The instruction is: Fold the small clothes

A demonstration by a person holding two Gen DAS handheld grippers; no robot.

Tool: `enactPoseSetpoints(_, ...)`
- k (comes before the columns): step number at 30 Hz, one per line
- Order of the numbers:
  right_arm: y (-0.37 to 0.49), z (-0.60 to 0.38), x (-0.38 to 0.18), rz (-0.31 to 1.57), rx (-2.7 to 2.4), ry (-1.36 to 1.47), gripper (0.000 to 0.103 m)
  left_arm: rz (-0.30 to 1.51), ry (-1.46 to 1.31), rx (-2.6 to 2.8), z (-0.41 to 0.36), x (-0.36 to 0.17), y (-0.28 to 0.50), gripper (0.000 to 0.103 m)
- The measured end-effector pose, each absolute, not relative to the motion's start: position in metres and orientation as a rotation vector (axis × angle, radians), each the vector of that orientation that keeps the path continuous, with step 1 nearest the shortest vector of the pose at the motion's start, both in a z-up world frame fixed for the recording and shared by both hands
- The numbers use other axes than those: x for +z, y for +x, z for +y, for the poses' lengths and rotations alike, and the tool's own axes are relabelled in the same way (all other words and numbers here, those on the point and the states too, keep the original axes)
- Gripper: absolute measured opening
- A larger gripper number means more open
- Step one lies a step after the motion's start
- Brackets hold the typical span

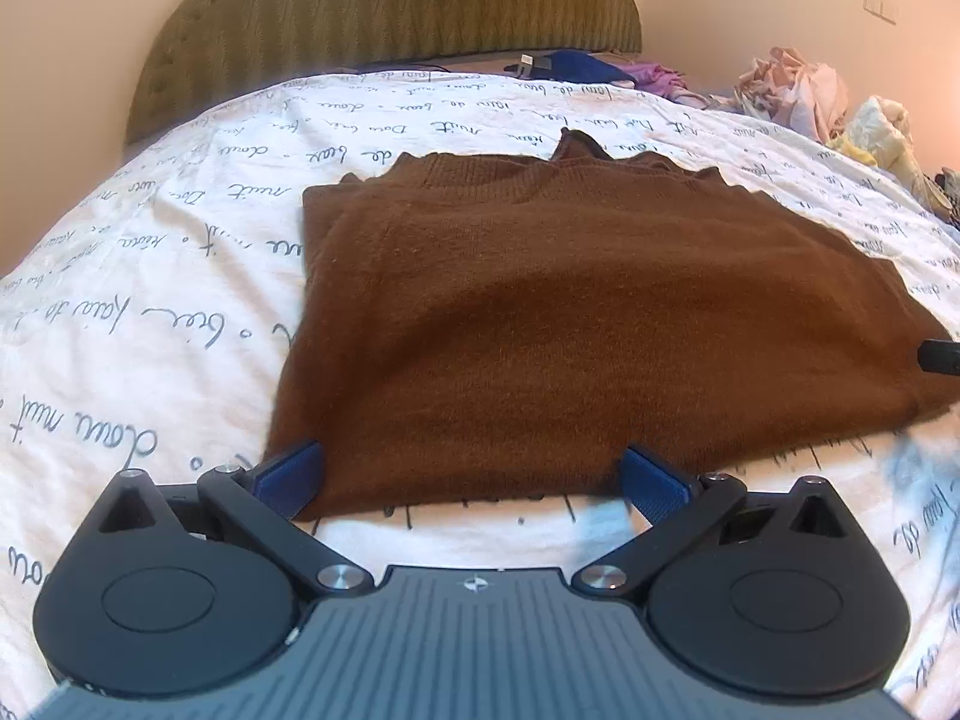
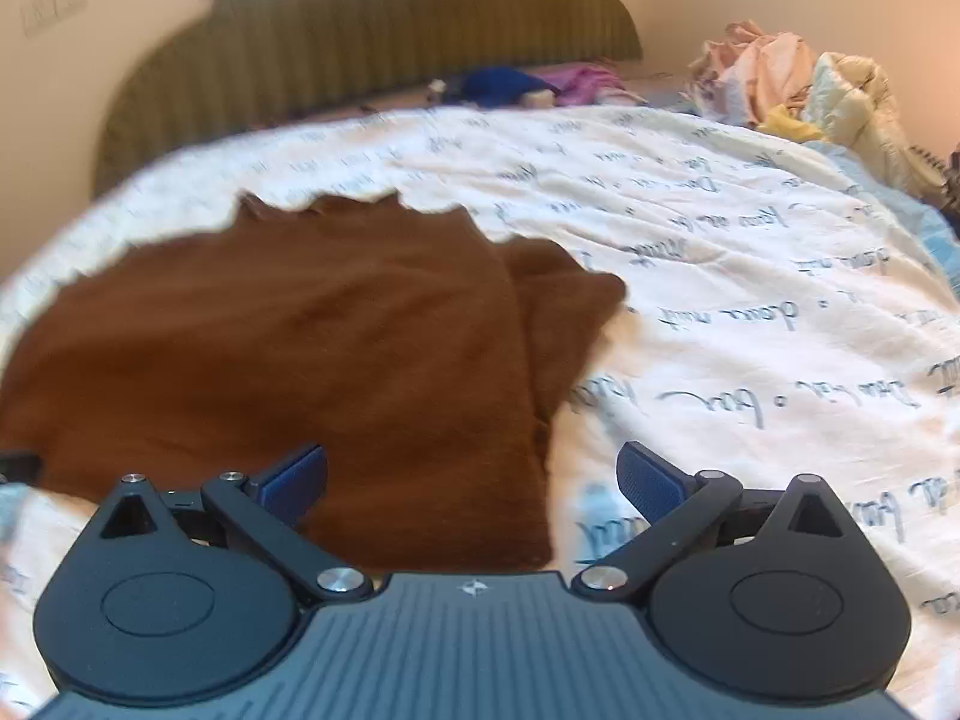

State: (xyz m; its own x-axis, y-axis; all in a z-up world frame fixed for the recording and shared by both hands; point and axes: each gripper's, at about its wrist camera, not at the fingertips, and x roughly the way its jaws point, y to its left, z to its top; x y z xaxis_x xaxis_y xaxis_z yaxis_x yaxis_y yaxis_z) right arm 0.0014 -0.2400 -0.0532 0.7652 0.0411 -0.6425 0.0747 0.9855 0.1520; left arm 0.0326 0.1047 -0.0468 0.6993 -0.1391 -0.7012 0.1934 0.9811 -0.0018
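I have the brown sweater lying flat on the white bedspread with the script print, sleeves already tucked in so it forms a rough rectangle, collar at the far edge toward the headboard. My left gripper sits at the near hem, left of centre, jaws spread wide with the hem edge lying between the blue pads and nothing pinched. My right gripper is at the near right corner of the sweater, jaws equally wide; its left pad is over the knit and its right pad over bare bedspread, so the folded side edge runs between them. In the left view its dark tip shows at the far right, at the sweater's edge.

I judge the sleeves are done and the bottom-to-collar fold comes next. That calls for both pads to drop onto the hem, close on all layers, then lift and carry the near edge toward the collar together. A pile of other clothes waits at the far right.
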Motion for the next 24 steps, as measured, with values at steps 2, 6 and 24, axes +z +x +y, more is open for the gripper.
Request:
enactPoseSetpoints(2,0.011,-0.242,-0.068,0.814,0.020,0.159,0.103,0.787,0.103,-0.164,0.112,-0.047,0.028,0.103)
enactPoseSetpoints(6,0.000,-0.267,-0.063,0.790,0.044,0.203,0.103,0.815,0.004,-0.135,0.158,-0.043,0.028,0.103)
enactPoseSetpoints(24,0.062,-0.358,-0.087,0.736,0.232,0.899,0.103,0.951,-0.552,-0.361,0.197,-0.042,0.149,0.103)
